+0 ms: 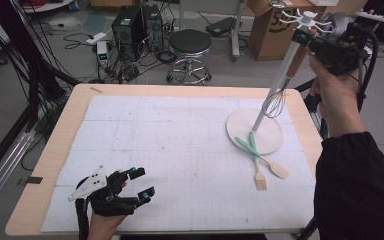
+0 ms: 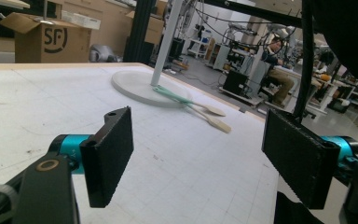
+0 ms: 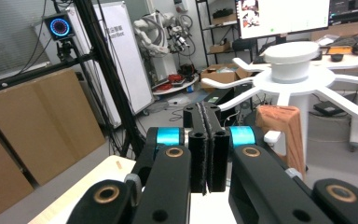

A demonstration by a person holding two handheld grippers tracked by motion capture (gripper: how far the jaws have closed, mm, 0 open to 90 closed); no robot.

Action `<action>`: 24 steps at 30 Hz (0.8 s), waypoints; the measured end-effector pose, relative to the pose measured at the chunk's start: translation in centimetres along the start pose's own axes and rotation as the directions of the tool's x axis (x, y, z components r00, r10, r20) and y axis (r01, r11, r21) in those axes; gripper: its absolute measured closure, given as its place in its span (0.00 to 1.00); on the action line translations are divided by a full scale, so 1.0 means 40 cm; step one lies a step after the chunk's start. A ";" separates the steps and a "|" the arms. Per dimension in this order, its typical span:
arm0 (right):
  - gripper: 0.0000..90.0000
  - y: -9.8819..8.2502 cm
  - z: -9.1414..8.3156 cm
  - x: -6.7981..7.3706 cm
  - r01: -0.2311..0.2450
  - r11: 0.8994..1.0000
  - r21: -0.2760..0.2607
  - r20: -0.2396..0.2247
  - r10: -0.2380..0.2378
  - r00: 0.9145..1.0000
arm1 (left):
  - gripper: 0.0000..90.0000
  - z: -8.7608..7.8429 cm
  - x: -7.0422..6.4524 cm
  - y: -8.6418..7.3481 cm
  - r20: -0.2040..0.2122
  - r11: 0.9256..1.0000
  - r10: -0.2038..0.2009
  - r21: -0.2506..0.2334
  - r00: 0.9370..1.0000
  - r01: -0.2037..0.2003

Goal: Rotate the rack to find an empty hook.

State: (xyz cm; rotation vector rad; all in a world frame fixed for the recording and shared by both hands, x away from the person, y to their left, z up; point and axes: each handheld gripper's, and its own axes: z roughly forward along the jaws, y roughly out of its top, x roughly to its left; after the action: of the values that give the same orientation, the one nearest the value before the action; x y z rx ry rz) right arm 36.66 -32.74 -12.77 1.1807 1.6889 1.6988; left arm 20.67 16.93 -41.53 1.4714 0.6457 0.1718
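Wooden-handled, the whisk (image 1: 276, 102) hangs from the white utensil stand (image 1: 281, 80), its handle (image 3: 282, 130) just right of my right gripper (image 3: 207, 140), whose black pads are pressed flat together with nothing between them, up near the stand's hooked top (image 3: 291, 65). My left gripper (image 1: 142, 185) rests low on the white gridded mat (image 1: 180, 145) with its jaws spread wide and empty. Well ahead of its fingers (image 2: 109, 154), two green-handled wooden spatulas (image 2: 200, 109) lie crossed, handles on the stand's round base (image 2: 135, 86).
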 end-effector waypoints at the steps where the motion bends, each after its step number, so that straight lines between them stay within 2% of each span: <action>1: 1.00 0.000 0.002 0.002 0.000 1.000 -0.001 0.000 0.000 1.000 | 0.28 -0.001 0.000 0.000 -0.001 1.000 -0.001 0.000 1.000 0.001; 6: 1.00 -0.001 0.011 0.007 0.004 1.000 0.002 -0.003 -0.004 1.000 | 0.28 -0.006 0.002 0.001 -0.007 1.000 -0.002 -0.006 1.000 0.002; 10: 1.00 -0.001 -0.005 0.005 -0.015 1.000 -0.016 -0.012 0.014 1.000 | 0.28 -0.010 0.005 0.001 -0.009 1.000 -0.003 -0.005 1.000 0.002; 17: 1.00 0.008 -0.078 -0.022 -0.040 0.996 -0.078 -0.021 0.038 0.999 | 0.28 -0.002 -0.001 0.000 -0.008 1.000 -0.002 -0.001 1.000 0.002; 21: 1.00 0.017 -0.118 -0.049 -0.049 0.992 -0.117 0.005 0.050 0.999 | 0.28 0.004 -0.003 0.000 -0.005 1.000 0.001 0.004 1.000 -0.001; 24: 1.00 0.017 -0.127 -0.068 -0.060 0.991 -0.118 0.025 0.063 0.998 | 0.28 0.006 -0.004 -0.001 -0.002 1.000 0.001 0.007 1.000 -0.001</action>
State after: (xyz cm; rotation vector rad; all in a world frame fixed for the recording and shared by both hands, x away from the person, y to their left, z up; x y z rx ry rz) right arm 34.08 -37.89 -12.13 1.2079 1.5284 1.7837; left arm 20.65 16.62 -41.52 1.4783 0.6484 0.1718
